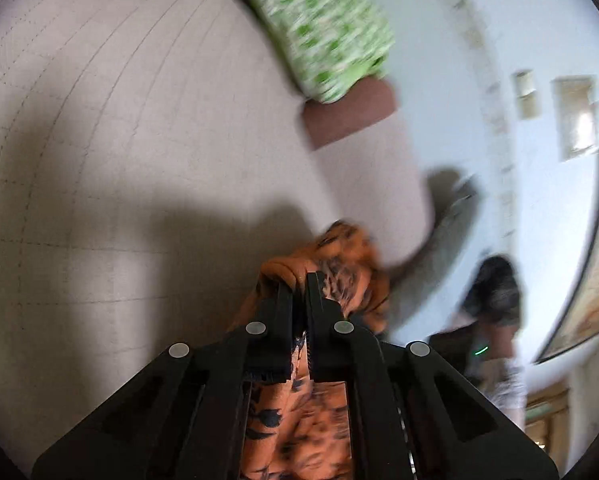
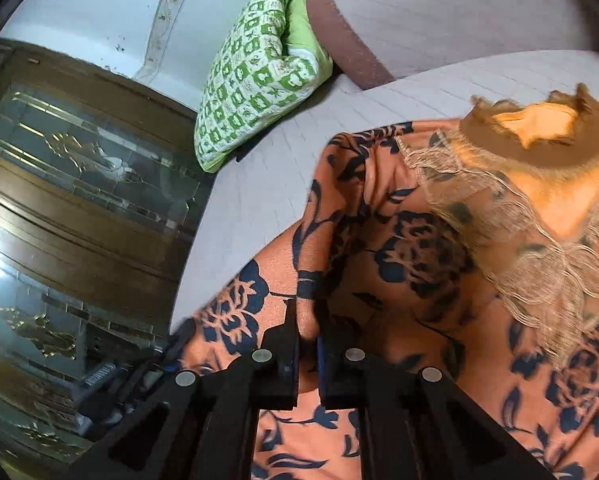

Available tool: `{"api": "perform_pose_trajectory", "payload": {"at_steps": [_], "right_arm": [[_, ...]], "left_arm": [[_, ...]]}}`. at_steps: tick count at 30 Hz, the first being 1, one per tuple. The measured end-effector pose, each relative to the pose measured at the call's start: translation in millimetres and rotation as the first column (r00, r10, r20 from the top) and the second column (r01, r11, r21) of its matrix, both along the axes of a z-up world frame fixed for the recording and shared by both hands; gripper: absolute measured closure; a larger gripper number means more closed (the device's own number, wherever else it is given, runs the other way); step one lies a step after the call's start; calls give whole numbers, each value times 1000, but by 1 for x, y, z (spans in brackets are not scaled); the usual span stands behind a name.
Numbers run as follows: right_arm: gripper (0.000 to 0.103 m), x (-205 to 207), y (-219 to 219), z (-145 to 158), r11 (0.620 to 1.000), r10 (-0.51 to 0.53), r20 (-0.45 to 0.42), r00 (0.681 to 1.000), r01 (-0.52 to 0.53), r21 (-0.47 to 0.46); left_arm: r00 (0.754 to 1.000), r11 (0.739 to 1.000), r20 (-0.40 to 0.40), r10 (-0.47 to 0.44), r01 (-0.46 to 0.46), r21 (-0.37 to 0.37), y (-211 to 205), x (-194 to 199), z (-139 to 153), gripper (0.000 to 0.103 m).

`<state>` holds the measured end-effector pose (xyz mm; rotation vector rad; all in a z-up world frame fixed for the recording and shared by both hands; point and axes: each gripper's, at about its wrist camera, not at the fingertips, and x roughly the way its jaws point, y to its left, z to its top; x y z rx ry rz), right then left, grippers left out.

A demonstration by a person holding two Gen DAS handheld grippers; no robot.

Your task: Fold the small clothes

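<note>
A bed with a pale quilted cover (image 2: 259, 184) stitched in a grid, pale blue wall beyond, dark wooden cabinet with patterned glass panes (image 2: 79, 200) off to the left of the right gripper

Orange cloth garment printed with dark blue flowers, beige lace at its brown neck band (image 2: 419, 248), spread across the cover ahead and to the right of the right gripper (image 2: 309, 320), neck opening farthest forward. A fold of its hem pinched between the black fingers there, jaws drawn close on the cloth. Same fabric bunched at the tips of the left gripper (image 1: 299, 280), jaws nearly together and clamped on it, more cloth trailing back beneath the linkage. Held so at two separate spots most likely to lift and stretch an edge level before laying it over for a fold; judged an early step, garment not yet folded. Left view blurred, so exact grip point hard to tell

Outward: green-and-white checked quilted bundle (image 2: 255, 76) resting on the cover, well ahead and left of the right gripper, just beside a brown-edged pillow (image 2: 339, 36); both ahead and to the right of the left gripper in its view

No brand, label or legible writing anywhere; small motifs on the green checks too fine to read
</note>
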<state>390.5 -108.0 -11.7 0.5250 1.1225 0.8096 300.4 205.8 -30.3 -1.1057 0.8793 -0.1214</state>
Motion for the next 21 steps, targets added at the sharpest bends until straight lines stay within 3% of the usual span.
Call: {"api": "perform_pose_trajectory", "payload": {"at_steps": [3, 5, 6, 8, 9, 11, 15, 19, 20, 21], "right_arm": [[96, 11, 17, -27, 982, 19, -70, 997, -32, -185], [96, 4, 3, -34, 988, 19, -113, 993, -36, -150], [94, -6, -10, -28, 992, 26, -102, 994, -39, -120], [87, -31, -33, -12, 988, 24, -59, 998, -33, -153], [73, -45, -44, -6, 983, 23, -54, 998, -33, -181], [57, -79, -63, 2, 975, 16, -39, 999, -24, -222], [57, -149, -97, -12, 943, 20, -42, 999, -32, -330], [57, -202, -112, -22, 913, -52, -20, 998, 39, -406], [64, -214, -109, -30, 895, -47, -23, 999, 32, -446], [84, -222, -111, -33, 882, -38, -22, 999, 23, -470]], "left_arm": [[987, 1000, -159, -15, 18, 14, -9, 9, -29, 99], [983, 999, -181, -34, 36, 8, -12, 10, -32, 94], [983, 999, -180, -33, 36, 10, -11, 10, -30, 88], [985, 998, -172, -24, 33, 52, -11, 8, -21, 51], [986, 996, -165, -17, 30, 79, -11, 7, -16, 44], [987, 989, -161, -16, 39, 144, -11, -2, -9, 39], [986, 968, -154, -70, 105, 228, -19, -18, 9, 39], [980, 931, -115, -163, 192, 310, -38, -56, 33, 37], [976, 923, -119, -180, 209, 322, -45, -71, 32, 36], [972, 920, -132, -192, 226, 321, -52, -79, 30, 36]]}}
